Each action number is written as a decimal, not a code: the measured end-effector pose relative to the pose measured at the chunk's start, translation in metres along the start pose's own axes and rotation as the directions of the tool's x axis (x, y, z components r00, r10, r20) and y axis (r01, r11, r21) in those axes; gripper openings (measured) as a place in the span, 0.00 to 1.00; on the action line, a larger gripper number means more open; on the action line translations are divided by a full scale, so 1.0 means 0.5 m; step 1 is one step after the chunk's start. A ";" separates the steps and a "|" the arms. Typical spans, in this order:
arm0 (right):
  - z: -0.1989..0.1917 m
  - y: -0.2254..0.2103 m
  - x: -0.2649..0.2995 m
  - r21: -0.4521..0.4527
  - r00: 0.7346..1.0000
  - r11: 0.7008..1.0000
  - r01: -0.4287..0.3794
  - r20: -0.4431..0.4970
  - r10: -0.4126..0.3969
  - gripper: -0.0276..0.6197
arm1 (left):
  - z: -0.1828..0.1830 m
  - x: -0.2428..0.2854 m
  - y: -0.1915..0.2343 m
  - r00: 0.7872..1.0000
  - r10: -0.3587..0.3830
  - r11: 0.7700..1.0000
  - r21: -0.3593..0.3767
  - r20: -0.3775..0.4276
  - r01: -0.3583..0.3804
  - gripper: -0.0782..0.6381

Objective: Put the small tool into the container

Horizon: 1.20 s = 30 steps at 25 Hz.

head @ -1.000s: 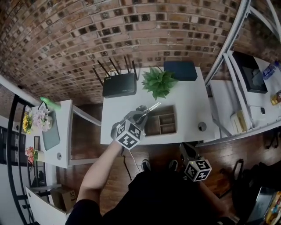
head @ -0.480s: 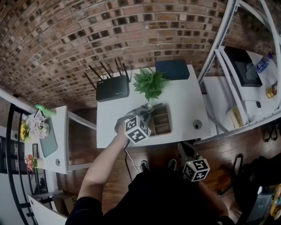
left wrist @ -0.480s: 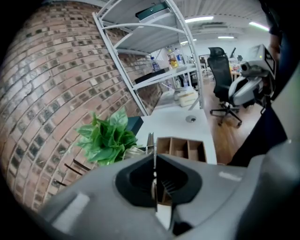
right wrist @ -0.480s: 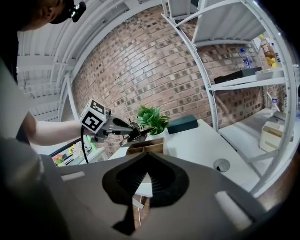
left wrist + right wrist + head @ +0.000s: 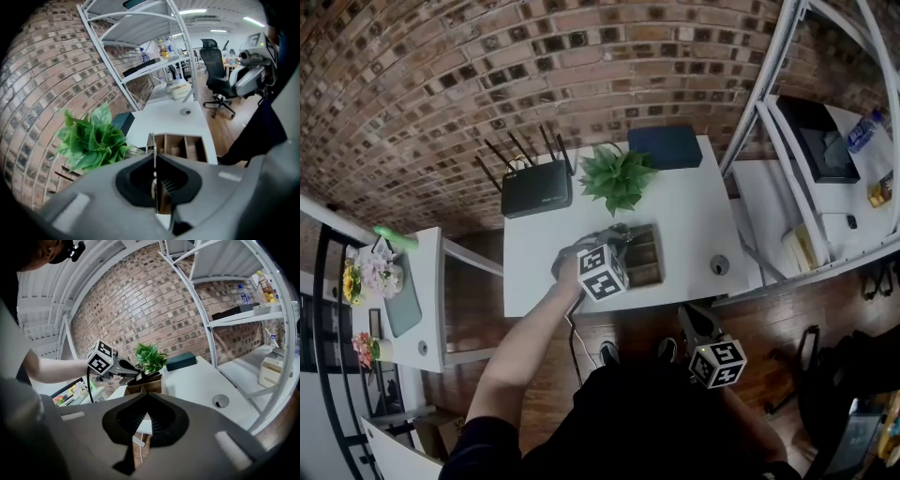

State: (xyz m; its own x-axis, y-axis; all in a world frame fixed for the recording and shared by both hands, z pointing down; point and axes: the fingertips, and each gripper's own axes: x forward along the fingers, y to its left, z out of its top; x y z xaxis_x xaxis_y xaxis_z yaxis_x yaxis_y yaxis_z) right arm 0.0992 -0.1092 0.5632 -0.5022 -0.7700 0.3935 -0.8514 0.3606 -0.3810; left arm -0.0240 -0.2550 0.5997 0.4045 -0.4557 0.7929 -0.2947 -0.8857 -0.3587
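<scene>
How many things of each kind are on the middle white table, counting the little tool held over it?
Router: 1
Plant: 1
Dark blue box: 1
Wooden container: 1
Round cap: 1
Small tool: 1
Total: 6

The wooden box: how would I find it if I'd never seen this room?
Find the white table by the brick wall. Near its front edge, just in front of the green plant, sits the wooden box. It is the only brown, open-topped thing there, split into compartments.
</scene>
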 end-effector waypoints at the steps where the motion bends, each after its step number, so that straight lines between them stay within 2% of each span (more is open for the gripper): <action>1: 0.000 -0.001 -0.001 0.007 1.000 1.000 -0.001 0.001 0.001 0.06 | 0.000 0.003 -0.002 1.000 -0.003 1.000 0.000 -0.001 0.003 0.12; 3: 0.001 -0.003 -0.004 0.031 1.000 1.000 -0.004 0.006 0.004 0.06 | -0.003 0.007 -0.005 1.000 -0.007 1.000 0.002 -0.005 0.007 0.12; 7: -0.002 -0.019 -0.011 0.024 1.000 0.999 0.023 0.004 -0.023 0.06 | -0.012 0.012 -0.011 1.000 -0.018 1.000 0.006 -0.001 0.018 0.12; 12: -0.007 -0.018 -0.010 0.067 1.000 0.998 0.005 0.007 -0.005 0.06 | -0.019 0.024 -0.017 1.000 -0.020 1.000 0.023 0.000 0.020 0.12; 17: -0.009 -0.026 -0.012 0.036 1.000 0.999 0.029 -0.008 -0.028 0.06 | -0.031 0.043 -0.020 1.000 -0.026 1.000 0.017 -0.001 0.026 0.12; 30: -0.017 -0.038 -0.017 0.065 0.999 0.997 0.040 -0.014 -0.039 0.06 | -0.052 0.079 -0.031 0.998 -0.062 0.998 -0.016 -0.024 0.062 0.12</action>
State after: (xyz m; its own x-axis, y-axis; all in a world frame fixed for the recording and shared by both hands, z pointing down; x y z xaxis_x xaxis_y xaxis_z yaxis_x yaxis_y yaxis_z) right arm 0.1183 -0.1052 0.5742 -0.4706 -0.7761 0.4198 -0.8592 0.2947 -0.4183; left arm -0.0261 -0.2571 0.6496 0.4015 -0.3975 0.8251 -0.2827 -0.9107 -0.3012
